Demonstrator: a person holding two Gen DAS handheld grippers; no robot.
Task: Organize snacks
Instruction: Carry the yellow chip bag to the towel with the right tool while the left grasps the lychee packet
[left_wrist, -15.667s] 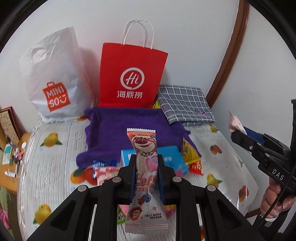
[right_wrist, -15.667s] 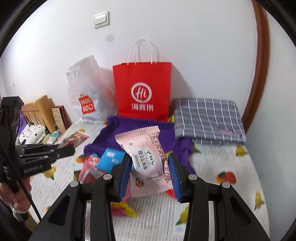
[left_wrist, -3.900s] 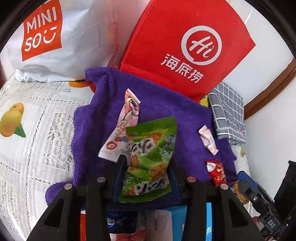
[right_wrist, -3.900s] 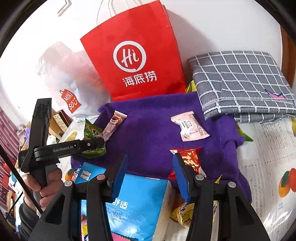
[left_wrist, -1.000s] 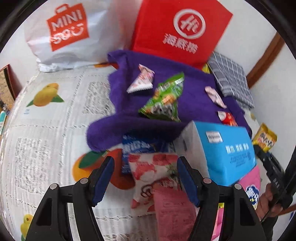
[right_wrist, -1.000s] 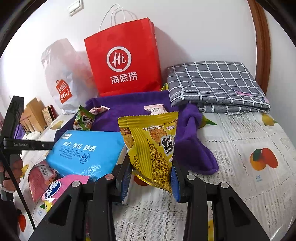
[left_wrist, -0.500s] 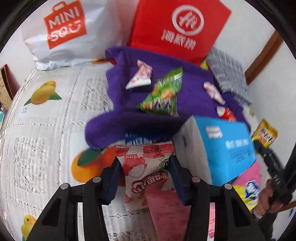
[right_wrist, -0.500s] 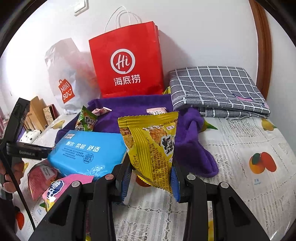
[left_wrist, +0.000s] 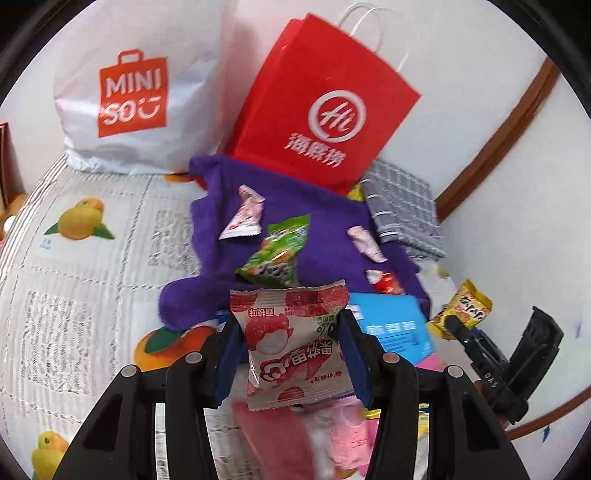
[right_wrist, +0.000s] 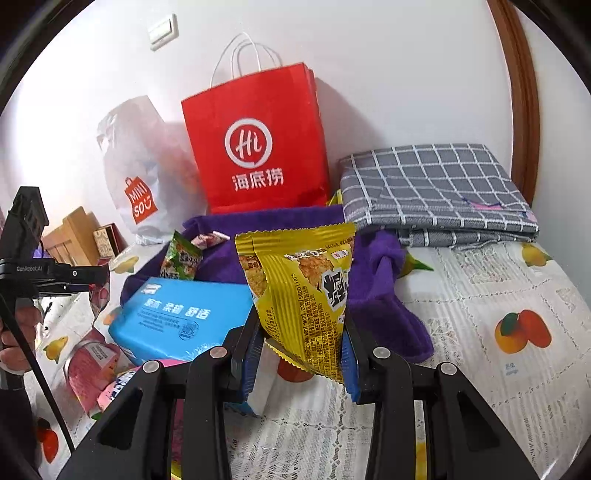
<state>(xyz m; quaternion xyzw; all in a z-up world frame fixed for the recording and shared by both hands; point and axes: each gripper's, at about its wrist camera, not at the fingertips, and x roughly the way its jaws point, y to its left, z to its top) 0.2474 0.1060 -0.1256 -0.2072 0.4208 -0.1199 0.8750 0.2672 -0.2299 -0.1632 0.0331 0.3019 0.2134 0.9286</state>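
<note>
left tool (left_wrist: 291, 350) grips red-white packet (left_wrist: 291, 339) | right tool (right_wrist: 301, 354) grips yellow packet (right_wrist: 306, 291) | wall switch (right_wrist: 162, 31) only right view

1. Red-and-white pack (left_wrist: 291, 347): strawberry print, upright, clamped between the left claw (left_wrist: 290, 354) pads, clear of the tabletop.
2. Yellow pack (right_wrist: 306, 295): upright, tilted, pinched in the right claw (right_wrist: 301, 354).
3. Green pack (left_wrist: 275, 254), long pink pack (left_wrist: 243, 218), small pink pack (left_wrist: 365, 243), red pack (left_wrist: 384, 282): flat on the purple towel (left_wrist: 325, 229), apart.
</note>
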